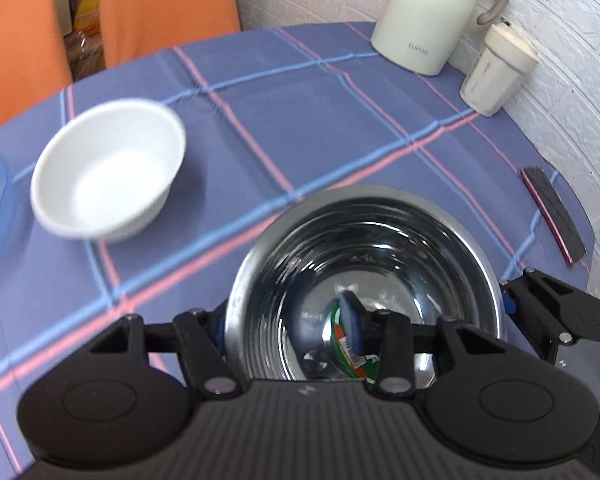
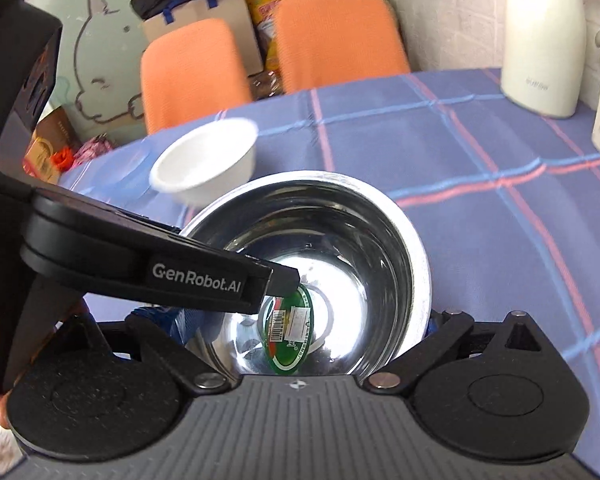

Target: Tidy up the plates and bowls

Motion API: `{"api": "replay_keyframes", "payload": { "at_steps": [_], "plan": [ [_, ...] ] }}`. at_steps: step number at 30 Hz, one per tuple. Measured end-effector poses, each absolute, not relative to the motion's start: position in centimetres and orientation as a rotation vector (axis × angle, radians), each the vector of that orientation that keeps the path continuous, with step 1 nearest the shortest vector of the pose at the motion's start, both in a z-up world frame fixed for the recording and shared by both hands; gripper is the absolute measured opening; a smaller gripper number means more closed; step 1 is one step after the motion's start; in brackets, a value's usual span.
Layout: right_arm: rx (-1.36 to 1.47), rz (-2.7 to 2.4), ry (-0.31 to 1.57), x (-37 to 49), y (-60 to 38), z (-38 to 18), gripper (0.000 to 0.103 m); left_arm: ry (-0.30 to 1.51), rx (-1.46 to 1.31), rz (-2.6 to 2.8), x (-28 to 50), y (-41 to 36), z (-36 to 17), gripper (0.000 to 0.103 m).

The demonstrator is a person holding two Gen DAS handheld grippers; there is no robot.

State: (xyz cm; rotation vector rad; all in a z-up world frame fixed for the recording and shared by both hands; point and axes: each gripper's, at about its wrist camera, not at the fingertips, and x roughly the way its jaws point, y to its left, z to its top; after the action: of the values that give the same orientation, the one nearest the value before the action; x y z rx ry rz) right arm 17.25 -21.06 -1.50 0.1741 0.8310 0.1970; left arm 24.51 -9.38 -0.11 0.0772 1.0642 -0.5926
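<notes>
While the left hand-held gripper [image 1: 288, 328] pinches its near rim and the right hand-held gripper [image 2: 308, 320] straddles it wide open, the mirror-bright stainless steel bowl [image 1: 364, 280], green oval label [image 2: 290, 330] inside, sits on the plaid worktop [image 1: 300, 120] near a white bowl [image 1: 108, 172].

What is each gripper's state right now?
Left gripper: closed on the steel bowl wall.
Right gripper: spread wide around the steel bowl; grip cannot be told.

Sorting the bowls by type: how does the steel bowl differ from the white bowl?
The steel bowl is shiny, mirror-like metal; the white bowl is plain matte white. The steel bowl looks wider. It has a green label inside; the white bowl is bare. The left gripper has a finger inside the steel bowl; the white bowl sits untouched on the tablecloth. Both are round, upright and hold no food.
</notes>
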Motion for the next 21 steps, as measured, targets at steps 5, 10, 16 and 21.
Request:
{"api": "replay_keyframes", "payload": {
  "at_steps": [5, 10, 16, 21],
  "plan": [
    [0.159, 0.217, 0.853, 15.4, -19.6, -2.1, 0.088, 1.058, 0.076, -0.586, 22.0, -7.8, -0.7, 0.040],
    [0.170, 0.197, 0.869, 14.3, -19.7, -2.3, 0.088, 1.069, 0.061, -0.616, 20.6, -7.7, -1.5, 0.040],
    [0.185, 0.219, 0.885, 12.4, -19.2, -3.0, 0.088, 1.025, 0.107, -0.620, 18.5, -7.8, -1.5, 0.041],
    [0.180, 0.224, 0.870, 12.9, -19.1, -3.3, 0.088, 1.026, 0.093, -0.604, 19.4, -7.7, -1.6, 0.041]
  ]
}}
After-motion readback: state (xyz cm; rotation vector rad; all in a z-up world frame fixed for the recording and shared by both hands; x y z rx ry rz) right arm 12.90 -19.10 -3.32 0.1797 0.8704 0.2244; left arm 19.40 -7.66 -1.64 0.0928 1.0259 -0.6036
